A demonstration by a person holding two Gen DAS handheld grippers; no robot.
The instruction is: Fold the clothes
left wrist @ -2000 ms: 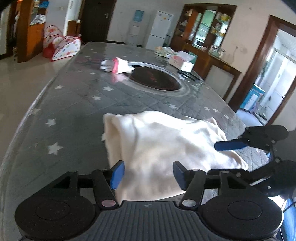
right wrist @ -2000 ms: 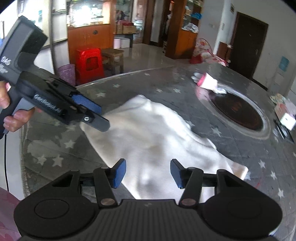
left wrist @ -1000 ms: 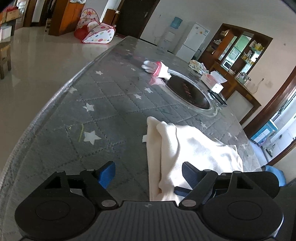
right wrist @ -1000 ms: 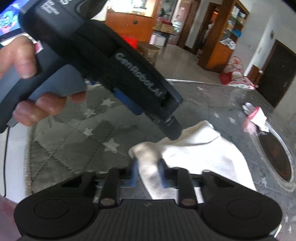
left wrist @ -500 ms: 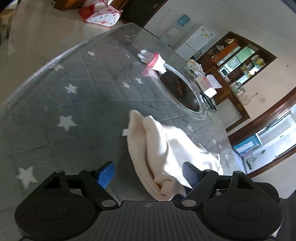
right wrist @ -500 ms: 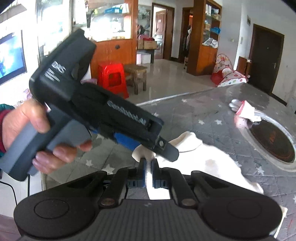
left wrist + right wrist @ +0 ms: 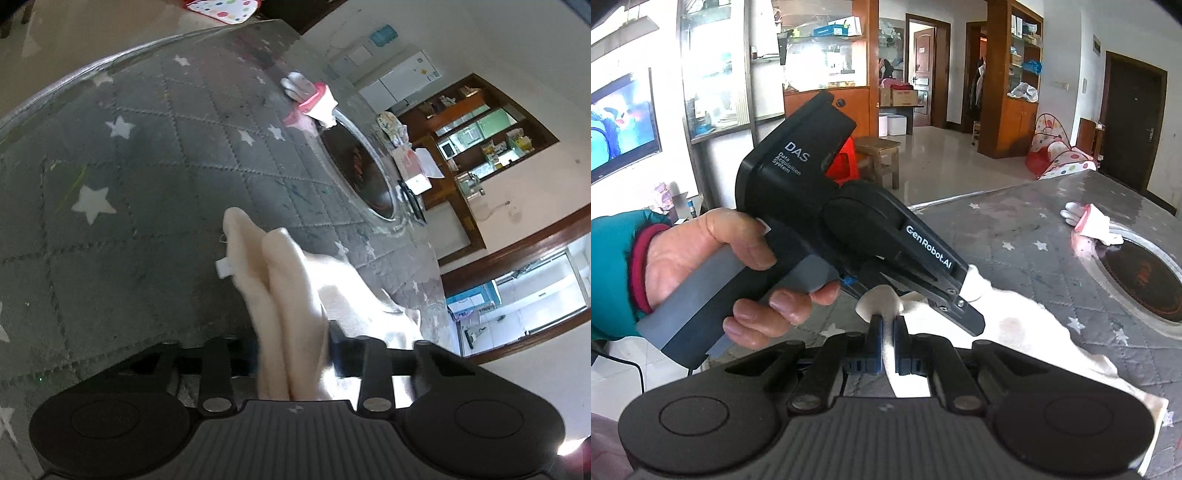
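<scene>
A cream garment (image 7: 288, 266) lies bunched on the grey star-patterned table (image 7: 147, 184). In the left wrist view a thick fold of it fills the gap of my left gripper (image 7: 293, 343), whose jaws are closing and pressing on it. In the right wrist view my right gripper (image 7: 886, 328) is shut on an edge of the garment (image 7: 1034, 339), lifted a little off the table (image 7: 1015, 229). The left gripper (image 7: 964, 295), held in a person's hand (image 7: 701, 258), pinches a neighbouring corner just above and to the right.
A pink and white glove (image 7: 310, 94) lies by a round dark inset (image 7: 358, 173) mid-table, also seen as the glove (image 7: 1093, 223) and inset (image 7: 1145, 280). A tissue box (image 7: 410, 162) sits beyond. The table's curved edge runs close at the left.
The left jaws have closed from wide open onto the garment's fold, and that gripper has rolled and dipped. The right gripper stays shut on the cloth edge and has risen slightly.
</scene>
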